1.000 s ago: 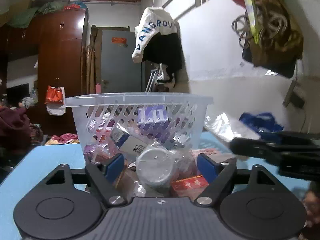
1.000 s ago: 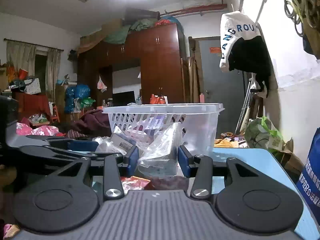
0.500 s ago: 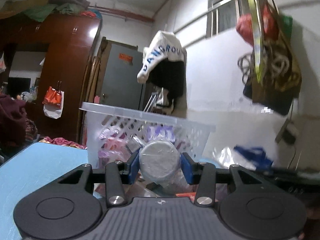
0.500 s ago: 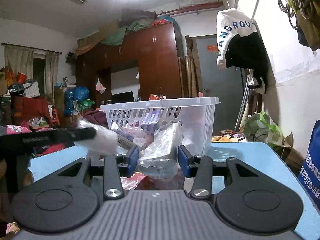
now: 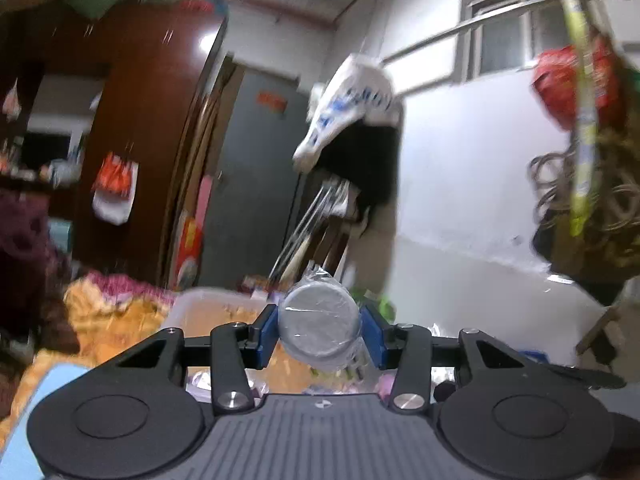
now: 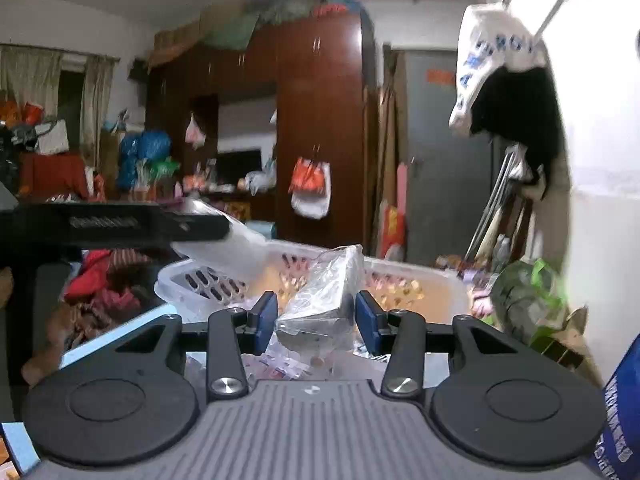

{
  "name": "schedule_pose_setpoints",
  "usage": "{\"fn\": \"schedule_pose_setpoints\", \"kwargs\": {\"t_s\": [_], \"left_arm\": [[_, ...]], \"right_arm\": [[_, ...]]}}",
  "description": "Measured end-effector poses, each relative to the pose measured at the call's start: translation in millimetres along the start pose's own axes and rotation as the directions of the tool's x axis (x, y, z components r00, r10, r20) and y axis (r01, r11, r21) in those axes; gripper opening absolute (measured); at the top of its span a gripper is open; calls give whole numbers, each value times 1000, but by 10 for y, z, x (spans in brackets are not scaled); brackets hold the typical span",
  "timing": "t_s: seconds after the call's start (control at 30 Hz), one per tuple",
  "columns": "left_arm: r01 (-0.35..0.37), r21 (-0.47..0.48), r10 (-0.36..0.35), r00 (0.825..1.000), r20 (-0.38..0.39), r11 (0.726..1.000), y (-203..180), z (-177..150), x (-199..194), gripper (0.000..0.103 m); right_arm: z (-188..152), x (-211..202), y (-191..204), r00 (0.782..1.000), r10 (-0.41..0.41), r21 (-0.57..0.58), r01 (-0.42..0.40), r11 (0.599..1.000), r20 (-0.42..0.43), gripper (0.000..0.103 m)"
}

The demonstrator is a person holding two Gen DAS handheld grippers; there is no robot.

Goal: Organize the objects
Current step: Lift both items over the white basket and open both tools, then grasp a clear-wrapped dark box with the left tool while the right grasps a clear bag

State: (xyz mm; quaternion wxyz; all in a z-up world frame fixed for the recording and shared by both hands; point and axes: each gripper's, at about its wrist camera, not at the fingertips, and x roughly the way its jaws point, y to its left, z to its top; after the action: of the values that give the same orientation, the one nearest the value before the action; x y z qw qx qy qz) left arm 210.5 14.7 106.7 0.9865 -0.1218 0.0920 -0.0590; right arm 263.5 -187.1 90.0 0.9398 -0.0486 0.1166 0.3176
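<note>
In the left wrist view my left gripper (image 5: pixel 319 330) is shut on a round silver tin (image 5: pixel 319 322) wrapped in clear plastic, held above the white plastic basket (image 5: pixel 212 302). My right gripper (image 6: pixel 316 322) is shut on a clear plastic bag with a dark block inside (image 6: pixel 324 300), raised just above the near rim of the same basket (image 6: pixel 424 276). The left gripper also shows in the right wrist view as a dark bar (image 6: pixel 112 226) at the left, with the wrapped tin's plastic (image 6: pixel 236 248) sticking out over the basket.
Loose packets (image 6: pixel 280 364) lie on the blue table (image 6: pixel 116 336) under the right gripper. A blue bag (image 6: pixel 624 412) stands at the right edge, a green bag (image 6: pixel 528 292) beyond the basket. A white wall (image 5: pixel 472 200) with hanging clothes and bags is on the right.
The left gripper closed on the silver tin and lifted it from the table pile to above the basket. The right gripper rose with its plastic bag; the basket now sits lower in both views.
</note>
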Motion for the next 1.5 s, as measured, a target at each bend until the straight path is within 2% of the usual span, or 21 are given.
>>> {"fn": "schedule_pose_setpoints", "kwargs": {"t_s": [0.27, 0.33, 0.37, 0.4, 0.47, 0.53, 0.6, 0.67, 0.77, 0.9, 0.97, 1.03, 1.1, 1.13, 1.23, 1.33, 1.37, 1.47, 1.5], "left_arm": [[-12, -34, 11, 999, -41, 999, 142, -88, 216, 49], [-2, -32, 0, 999, -53, 999, 148, -82, 242, 60], [6, -24, -7, 999, -53, 1000, 139, -68, 243, 78], [3, -15, -3, 999, -41, 1000, 126, -67, 201, 85], [-8, -1, 8, 1000, 8, 1000, 110, -71, 61, 85], [9, 22, -10, 999, 48, 1000, 92, -123, -183, 85], [25, 49, -28, 997, 75, 999, 101, -267, -482, 90], [17, 60, -20, 998, 57, 998, 130, -451, -669, 93], [-7, 76, 8, 1000, -19, 997, 224, -728, -748, 93], [-38, 39, 43, 991, -127, 999, 393, -852, -583, 93], [-39, 30, 43, 986, -164, 999, 421, -869, -500, 93], [-37, 43, 45, 978, -202, 998, 402, -898, -426, 93], [-43, 59, 56, 973, -225, 997, 403, -946, -397, 93], [-43, 54, 55, 969, -242, 998, 408, -951, -374, 93], [-24, 45, 36, 960, -276, 999, 419, -973, -334, 93], [-21, 49, 35, 947, -319, 999, 406, -1020, -288, 90], [-17, 48, 32, 943, -332, 999, 404, -1029, -267, 86], [13, 31, -1, 937, -349, 999, 416, -1055, -245, 68], [15, 29, -4, 939, -344, 999, 417, -1060, -255, 66]], "right_arm": [[-15, 120, 7, 999, -2, -5, 2, 1000, -42, 47], [-18, 110, 13, 999, 0, -12, 0, 1000, -51, 49], [-16, 89, 11, 999, -8, -11, 7, 1000, -42, 52], [-12, 65, 9, 1000, -13, -9, 12, 1000, -28, 57], [-44, -78, -16, 999, -23, 11, 23, 1000, 29, 92], [-178, -339, -31, 994, -29, 28, 26, 999, 104, 103], [-377, -572, -62, 991, -19, 50, 13, 999, 131, 103], [-615, -710, -118, 992, -17, 94, 5, 996, 123, 103], [-936, -625, -191, 999, -6, 127, 10, 992, -33, 103], [-1063, -421, -194, 982, -26, 138, 53, 989, -188, 103], [-1043, -387, -180, 979, -34, 134, 62, 989, -202, 103], [-1047, -332, -134, 972, -8, 120, 37, 992, -234, 103], [-1086, -317, -93, 967, 15, 97, 10, 995, -255, 97], [-1099, -339, -84, 967, 13, 87, 9, 996, -254, 91], [-1126, -383, -67, 970, 20, 72, -3, 997, -241, 83], [-1122, -404, -24, 974, 32, 51, -21, 998, -224, 70], [-1114, -396, -17, 975, 29, 46, -19, 999, -218, 63], [-1117, -441, 5, 984, 18, 31, -13, 999, -180, 54], [-1116, -458, 5, 987, 22, 29, -18, 999, -157, 52]]}}
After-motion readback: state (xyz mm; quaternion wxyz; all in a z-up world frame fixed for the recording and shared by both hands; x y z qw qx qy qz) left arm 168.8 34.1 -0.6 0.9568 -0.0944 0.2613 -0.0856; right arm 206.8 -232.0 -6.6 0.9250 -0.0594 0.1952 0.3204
